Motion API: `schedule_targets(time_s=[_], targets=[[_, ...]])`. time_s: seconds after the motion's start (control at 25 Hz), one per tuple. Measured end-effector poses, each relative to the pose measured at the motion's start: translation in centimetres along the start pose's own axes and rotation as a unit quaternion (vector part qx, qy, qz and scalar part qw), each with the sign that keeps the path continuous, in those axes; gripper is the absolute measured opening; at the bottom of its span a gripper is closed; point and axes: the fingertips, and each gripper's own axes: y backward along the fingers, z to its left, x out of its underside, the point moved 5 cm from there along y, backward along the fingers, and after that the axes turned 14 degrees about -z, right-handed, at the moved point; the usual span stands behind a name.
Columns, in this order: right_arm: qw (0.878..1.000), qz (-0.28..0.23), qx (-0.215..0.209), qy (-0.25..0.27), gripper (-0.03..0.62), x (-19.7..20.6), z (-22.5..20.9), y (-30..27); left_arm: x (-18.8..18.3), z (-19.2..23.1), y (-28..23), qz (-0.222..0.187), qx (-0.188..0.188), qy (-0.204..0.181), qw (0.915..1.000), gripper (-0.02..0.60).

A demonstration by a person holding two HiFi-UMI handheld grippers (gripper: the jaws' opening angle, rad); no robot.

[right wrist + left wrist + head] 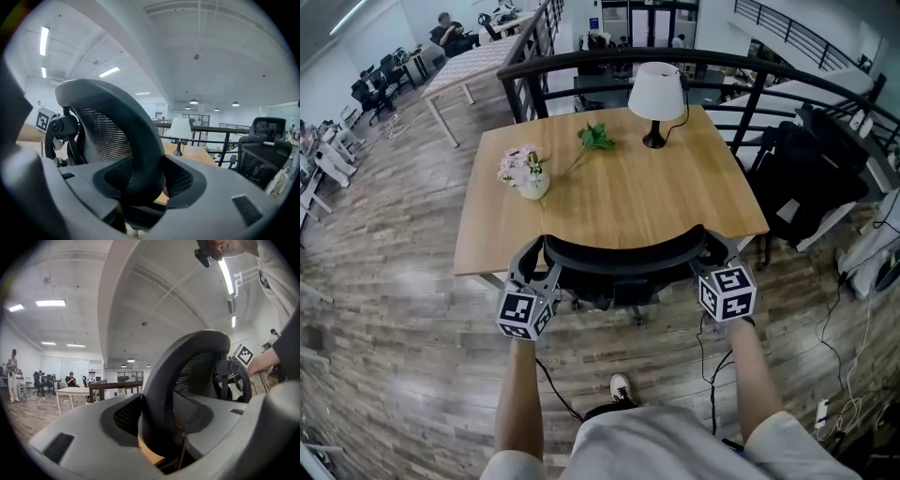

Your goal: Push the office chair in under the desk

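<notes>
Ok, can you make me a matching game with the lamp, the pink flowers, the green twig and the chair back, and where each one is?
Things:
1. lamp
2. pink flowers
3. green twig
4. chair back

Places:
A. lying flat on the desk, between the flowers and the lamp
B. gripped by the left gripper and the right gripper
C. standing at the desk's far edge, towards the right
D. in a white vase on the desk's left part

Pairs: 1-C, 2-D, 3-A, 4-B.
</notes>
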Motion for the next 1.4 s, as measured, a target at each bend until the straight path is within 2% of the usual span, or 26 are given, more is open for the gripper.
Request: schedule_targets(time_s=[0.4,0.76,0.84,0.92,1.0,1.4], targets=[[0.999,0.007,0.041,0.011,0.219,0.0,-1.6,-2.8,0.5,0.2,-2.2,0.001,-0.011,-0.003,0.9999,0.235],[0.999,0.008,0.041,0.012,0.224,0.3,-2.0,-3.4,0.7,-0.3,-2.3,-0.001,-0.030,-0.028,0.9992,0.233],[0.999,0.013,0.039,0.012,0.222,0.1,-2.1,-3.3,0.7,-0.2,-2.4,0.000,-0.028,-0.017,0.9995,0.233],[0.999,0.019,0.034,0.006,0.221,0.0,-2.1,-3.1,0.5,0.1,-2.3,0.007,-0.013,0.015,0.9998,0.232],[0.999,0.020,0.031,0.000,0.221,-0.1,-2.2,-2.6,0.5,0.5,-1.9,0.015,-0.006,0.030,0.9994,0.250],[1.000,0.009,0.014,0.019,0.221,-0.7,-2.1,3.2,-0.8,-1.8,2.5,0.021,-0.050,0.043,0.9976,0.262]])
